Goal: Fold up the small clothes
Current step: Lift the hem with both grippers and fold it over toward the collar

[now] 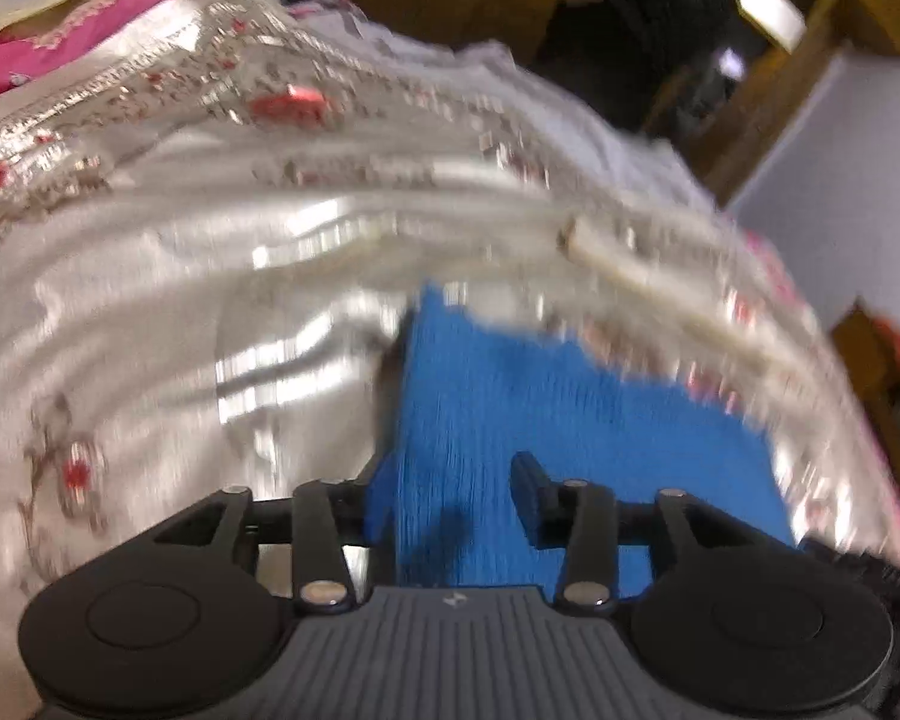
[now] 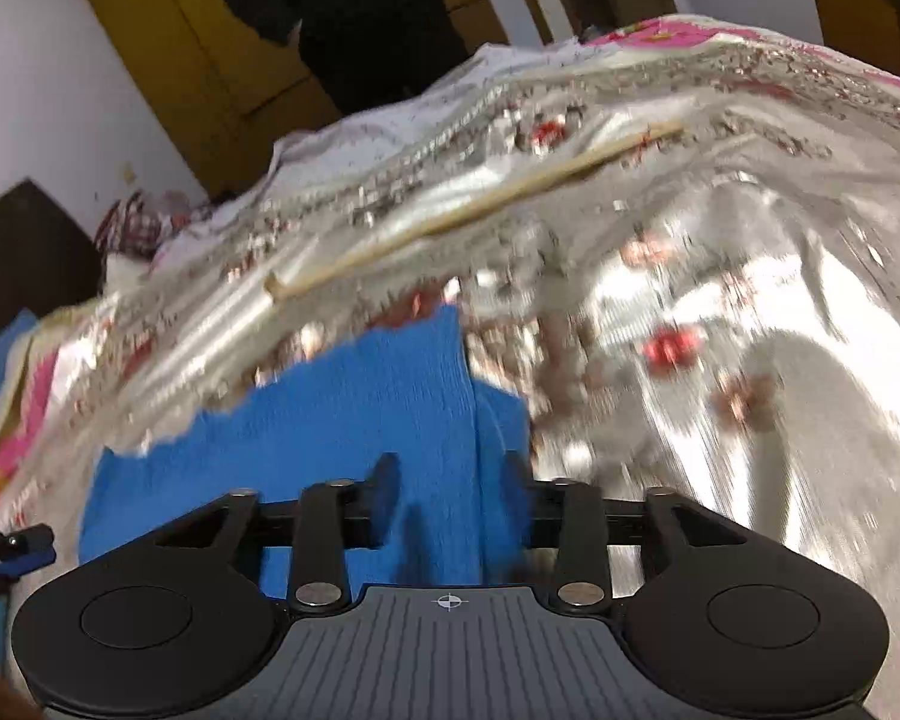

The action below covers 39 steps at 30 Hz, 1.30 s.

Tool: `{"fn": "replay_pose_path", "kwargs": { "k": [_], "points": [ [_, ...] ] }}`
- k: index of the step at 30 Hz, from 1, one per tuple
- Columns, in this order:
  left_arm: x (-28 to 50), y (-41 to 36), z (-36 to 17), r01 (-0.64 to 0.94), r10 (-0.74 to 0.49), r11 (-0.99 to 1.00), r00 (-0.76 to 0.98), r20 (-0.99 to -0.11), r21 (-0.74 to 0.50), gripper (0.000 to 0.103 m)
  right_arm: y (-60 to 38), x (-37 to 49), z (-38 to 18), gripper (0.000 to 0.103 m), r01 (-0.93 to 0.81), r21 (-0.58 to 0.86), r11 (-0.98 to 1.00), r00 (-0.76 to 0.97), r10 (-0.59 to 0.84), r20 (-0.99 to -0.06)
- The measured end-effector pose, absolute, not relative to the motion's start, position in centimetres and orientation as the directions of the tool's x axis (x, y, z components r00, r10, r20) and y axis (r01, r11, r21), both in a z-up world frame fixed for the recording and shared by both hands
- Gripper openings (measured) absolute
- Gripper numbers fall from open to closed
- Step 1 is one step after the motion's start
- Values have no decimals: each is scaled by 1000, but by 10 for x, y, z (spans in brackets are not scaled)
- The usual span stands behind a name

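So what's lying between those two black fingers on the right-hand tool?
Only the blue ribbed cloth, spread beneath the right gripper; its fingers stand apart and nothing else sits in the gap. The right wrist view shows it.

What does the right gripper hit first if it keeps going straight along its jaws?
Most likely the blue cloth: it fills the gap ahead of the right gripper, whose jaws stand open. Motion blur leaves depth unclear.

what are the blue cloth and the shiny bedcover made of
Blue cloth: looks like a soft matte knit or crinkled cotton, with fine lengthwise ribbing. Bedcover: probably satin or a similar glossy synthetic, given the bright streaky highlights, with red floral embroidery. Blur leaves both uncertain.
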State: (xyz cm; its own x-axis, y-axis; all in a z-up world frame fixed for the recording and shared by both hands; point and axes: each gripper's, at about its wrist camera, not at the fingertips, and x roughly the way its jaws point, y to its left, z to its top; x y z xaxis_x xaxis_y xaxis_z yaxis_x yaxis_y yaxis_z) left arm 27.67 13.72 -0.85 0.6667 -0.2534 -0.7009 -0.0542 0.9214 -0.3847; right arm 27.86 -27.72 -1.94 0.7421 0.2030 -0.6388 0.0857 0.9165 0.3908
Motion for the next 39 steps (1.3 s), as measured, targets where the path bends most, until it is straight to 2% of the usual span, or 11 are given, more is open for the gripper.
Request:
{"fn": "replay_pose_path", "kwargs": {
  "k": [2, 4, 7, 13, 14, 15, 18, 22, 25, 29, 39],
  "points": [
    [270, 129, -25, -58, -223, 942, 630, -744, -331, 47, -278, 270, -27, 47, 93, 393, 915, 718, 212, -663],
    [262, 131, -29, -57, -237, 934, 641, -730, -354, 48, -282, 260, -30, 47, 103, 412, 905, 712, 222, -666],
    [262, 136, -29, -63, -275, 913, 634, -723, -402, 52, -282, 257, -36, 58, 93, 432, 897, 695, 252, -674],
    [262, 126, -35, -62, -257, 925, 627, -735, -375, 58, -260, 270, -45, 58, 69, 436, 897, 656, 288, -698],
    [262, 125, -34, -55, -261, 925, 624, -736, -375, 57, -259, 271, -44, 50, 65, 433, 899, 653, 289, -700],
    [260, 123, -34, -44, -270, 926, 615, -741, -374, 57, -258, 271, -44, 35, 61, 443, 894, 644, 304, -702],
    [253, 119, -32, -22, -265, 938, 598, -757, -346, 51, -260, 267, -42, 21, 48, 452, 891, 619, 328, -713],
    [248, 119, -28, -17, -311, 920, 577, -755, -391, 30, -265, 264, -38, 17, 49, 451, 891, 611, 330, -719],
    [243, 112, -29, 10, -299, 935, 556, -776, -353, 28, -263, 263, -36, 16, 42, 432, 901, 603, 322, -730],
    [237, 118, -30, -1, -336, 919, 520, -785, -394, 23, -262, 250, -32, 15, 4, 399, 917, 574, 324, -752],
    [161, 109, -28, 74, -375, 920, 446, -812, -384, 23, -284, 168, -25, 15, -19, 410, 912, 480, 368, -796]
  ]
}}
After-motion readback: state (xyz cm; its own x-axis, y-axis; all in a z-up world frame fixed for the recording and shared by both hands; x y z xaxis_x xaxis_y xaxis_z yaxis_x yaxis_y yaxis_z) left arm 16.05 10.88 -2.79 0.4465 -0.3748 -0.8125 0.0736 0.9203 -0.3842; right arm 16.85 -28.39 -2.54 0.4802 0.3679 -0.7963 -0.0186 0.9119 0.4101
